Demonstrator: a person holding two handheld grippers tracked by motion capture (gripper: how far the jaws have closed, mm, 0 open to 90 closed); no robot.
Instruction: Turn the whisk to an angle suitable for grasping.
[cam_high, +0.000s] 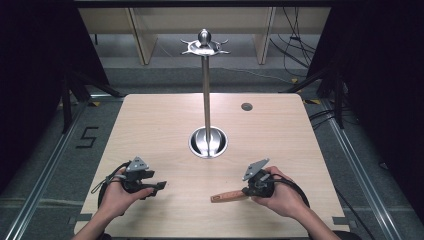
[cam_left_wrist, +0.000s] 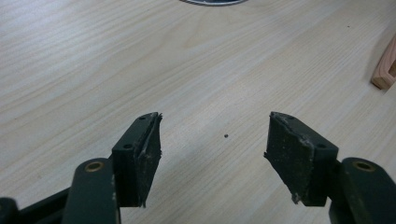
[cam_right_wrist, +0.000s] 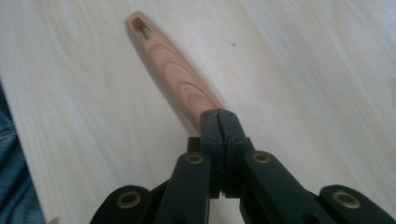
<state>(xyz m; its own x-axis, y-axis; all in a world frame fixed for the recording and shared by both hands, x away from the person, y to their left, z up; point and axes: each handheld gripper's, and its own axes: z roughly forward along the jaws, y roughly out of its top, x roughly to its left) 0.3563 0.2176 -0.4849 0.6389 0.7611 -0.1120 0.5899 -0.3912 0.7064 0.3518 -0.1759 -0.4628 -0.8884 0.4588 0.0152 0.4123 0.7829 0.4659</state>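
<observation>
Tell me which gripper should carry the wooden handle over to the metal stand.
Right. The right gripper already has its jaws shut on the wooden handle, which sticks out ahead of it over the table. The left gripper is open with nothing between its jaws, no nearer the metal stand.

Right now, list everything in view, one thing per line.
wooden handle: one, reddish-brown with a slot at its far end, lying on the table, clamped in the right gripper
metal stand: one, silver pole with hooks on top, rising from a round base at the table's middle
table: one, pale wood, small dark hole at far right
left gripper: one, black, jaws apart over bare wood
right gripper: one, black, jaws together
</observation>
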